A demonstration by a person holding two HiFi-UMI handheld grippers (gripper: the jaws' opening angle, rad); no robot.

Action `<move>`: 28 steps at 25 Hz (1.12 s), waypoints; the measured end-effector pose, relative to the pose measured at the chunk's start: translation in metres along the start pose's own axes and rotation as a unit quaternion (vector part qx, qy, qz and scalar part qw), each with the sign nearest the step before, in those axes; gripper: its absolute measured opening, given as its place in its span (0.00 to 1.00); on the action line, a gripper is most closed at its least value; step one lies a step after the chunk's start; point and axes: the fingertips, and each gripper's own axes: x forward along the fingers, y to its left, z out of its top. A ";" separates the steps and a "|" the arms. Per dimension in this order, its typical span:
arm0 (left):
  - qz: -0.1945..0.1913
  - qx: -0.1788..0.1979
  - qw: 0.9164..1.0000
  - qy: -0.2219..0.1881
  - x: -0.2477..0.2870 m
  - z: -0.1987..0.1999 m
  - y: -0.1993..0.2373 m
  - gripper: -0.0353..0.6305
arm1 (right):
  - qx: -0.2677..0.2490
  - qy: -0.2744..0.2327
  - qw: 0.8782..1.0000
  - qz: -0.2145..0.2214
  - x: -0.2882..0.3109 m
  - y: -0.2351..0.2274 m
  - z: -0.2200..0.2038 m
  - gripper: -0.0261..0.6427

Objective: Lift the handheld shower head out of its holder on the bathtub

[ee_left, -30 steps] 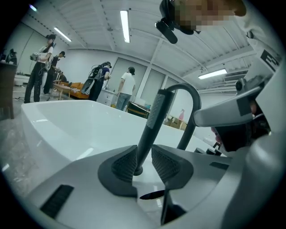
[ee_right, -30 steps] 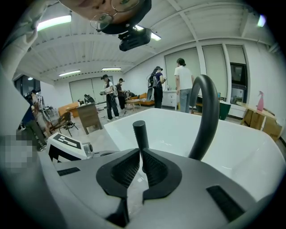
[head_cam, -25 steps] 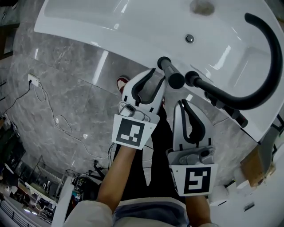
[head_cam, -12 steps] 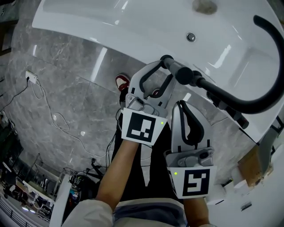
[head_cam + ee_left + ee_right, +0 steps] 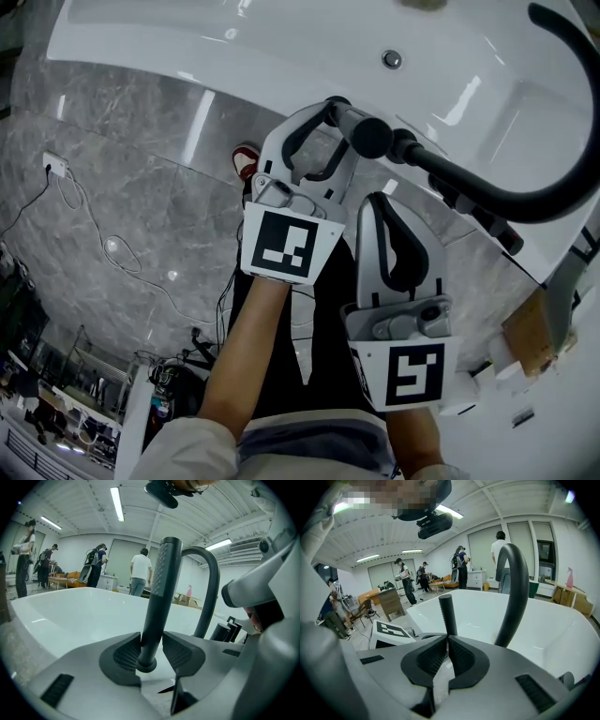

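The black handheld shower head [image 5: 361, 129] stands in its holder on the rim of the white bathtub [image 5: 281, 47]. My left gripper [image 5: 339, 129] is open, one jaw on each side of the handle. In the left gripper view the shower head [image 5: 157, 597] rises upright between the ribbed pads [image 5: 123, 654]; the left pad sits close against it and a thin gap shows at the right pad. My right gripper [image 5: 380, 200] hangs just behind, nearer me, shut with nothing in it. The right gripper view shows its tips [image 5: 447, 639] meeting below the shower head [image 5: 449, 613].
A thick black curved spout [image 5: 525, 202] arches over the tub right of the shower head, with dark tap knobs [image 5: 487, 230] along the rim. The drain [image 5: 392, 59] lies in the basin. Cables and a socket [image 5: 54, 167] lie on the grey marble floor. People stand far behind.
The left gripper's jaws have widened and moved forward, from beside the handle's end to either side of it. The right gripper has stayed where it was.
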 end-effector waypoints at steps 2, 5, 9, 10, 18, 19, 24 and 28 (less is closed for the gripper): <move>0.003 0.001 1.000 0.005 0.001 -0.002 0.001 0.25 | 0.001 0.000 1.000 -0.001 0.000 -0.003 0.000 0.07; 0.011 -0.004 1.000 0.009 0.007 -0.004 0.002 0.25 | 0.000 0.001 1.000 -0.005 -0.001 -0.009 0.001 0.07; -0.009 0.032 0.999 0.000 0.016 -0.008 0.001 0.25 | 0.004 0.003 1.000 -0.011 -0.002 -0.016 0.000 0.07; -0.011 0.036 0.999 -0.002 0.018 -0.009 0.001 0.25 | 0.005 0.003 1.000 -0.012 -0.003 -0.017 0.000 0.07; 0.038 0.011 0.999 -0.005 0.015 -0.008 0.007 0.25 | 0.011 0.004 1.000 -0.018 -0.005 -0.017 -0.005 0.07; 0.041 0.011 0.999 -0.003 0.014 -0.008 0.007 0.25 | 0.012 0.004 1.000 -0.019 -0.005 -0.017 -0.006 0.07; 0.035 0.040 0.998 -0.014 0.015 -0.010 0.004 0.25 | 0.015 0.004 1.000 -0.024 -0.005 -0.020 -0.008 0.07; 0.037 0.036 0.999 -0.007 0.014 -0.011 0.005 0.25 | 0.020 0.000 0.999 -0.027 -0.008 -0.022 -0.005 0.07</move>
